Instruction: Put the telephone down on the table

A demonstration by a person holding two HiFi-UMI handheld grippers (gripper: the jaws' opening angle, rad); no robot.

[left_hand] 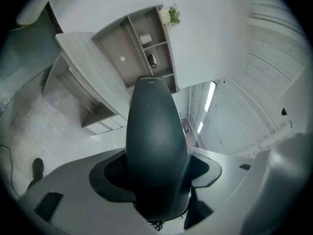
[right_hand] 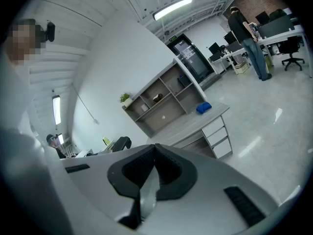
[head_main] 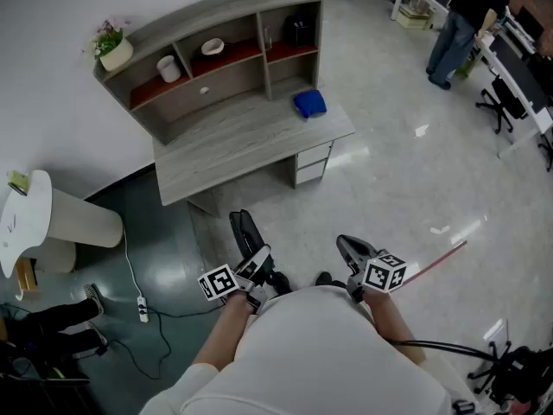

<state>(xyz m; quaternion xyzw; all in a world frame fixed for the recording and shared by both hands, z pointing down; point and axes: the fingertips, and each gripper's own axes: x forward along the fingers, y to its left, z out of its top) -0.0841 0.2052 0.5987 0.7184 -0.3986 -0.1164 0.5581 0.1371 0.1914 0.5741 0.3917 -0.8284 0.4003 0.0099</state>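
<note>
Currently the telephone point(left_hand: 156, 141), a dark rounded handset, is gripped by my left tongs point(head_main: 257, 263). They are closed on its lower end, and the rest of it stands out forward from them. It is in the air, close to my body and above the pale floor point(head_main: 389, 188), well apart from the tabletop point(head_main: 233, 145).

My right tongs point(right_hand: 150, 166) are closed with nothing between them, and they hang beside the left ones at about the same height.

The tabletop is of grey wood, with white drawers point(head_main: 313, 162) under its right end. A blue folded thing point(head_main: 309, 103) lies near its right back corner; I cannot tell what it is exactly. At the back of the tabletop stands a shelf unit point(head_main: 216, 85). In its compartments I see a white cup point(head_main: 168, 68), a small bowl point(head_main: 212, 47) and a black thing point(head_main: 299, 31). A potted plant point(head_main: 112, 48) stands on its top at the left end.

Far at the right a person point(head_main: 458, 24) stands at another desk.
</note>
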